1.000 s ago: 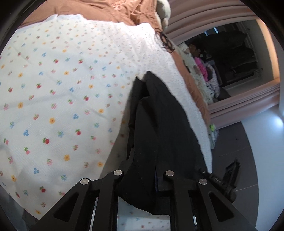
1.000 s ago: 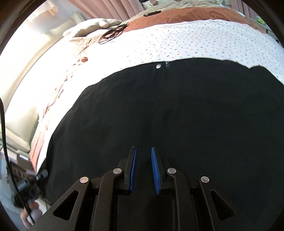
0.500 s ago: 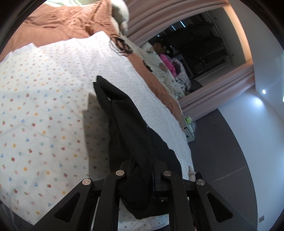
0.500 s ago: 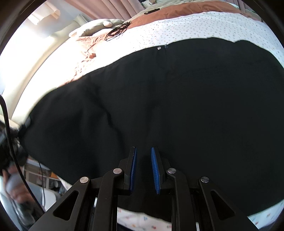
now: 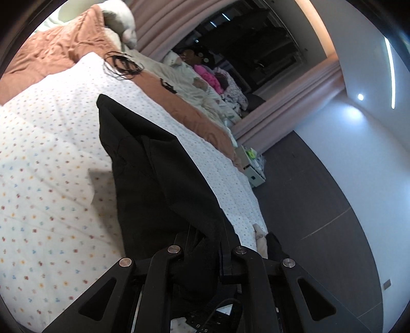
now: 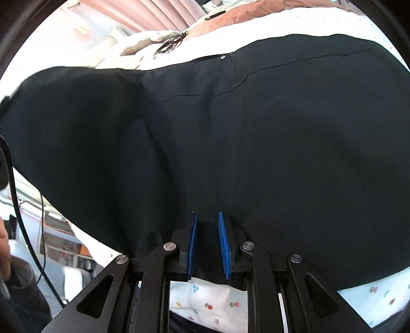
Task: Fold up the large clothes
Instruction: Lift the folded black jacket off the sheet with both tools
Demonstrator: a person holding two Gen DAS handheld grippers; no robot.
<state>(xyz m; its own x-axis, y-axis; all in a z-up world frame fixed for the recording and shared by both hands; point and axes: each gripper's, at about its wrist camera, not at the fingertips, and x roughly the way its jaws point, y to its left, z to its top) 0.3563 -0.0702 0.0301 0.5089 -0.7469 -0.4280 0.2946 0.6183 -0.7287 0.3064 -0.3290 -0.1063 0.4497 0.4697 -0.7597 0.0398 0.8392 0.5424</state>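
While the black garment [image 6: 256,143] lies spread on the bed [image 5: 51,179], one edge hangs lifted.
Left gripper [image 5: 205,252] pinches bunched cloth; right gripper [image 6: 207,240] nips the near hem. Carry across evenly, keeping edges aligned.

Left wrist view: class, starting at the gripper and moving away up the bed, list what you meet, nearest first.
left gripper → black garment pinched in it → floral sheet → tangle of black cord → rust-brown quilt → pale pillow.
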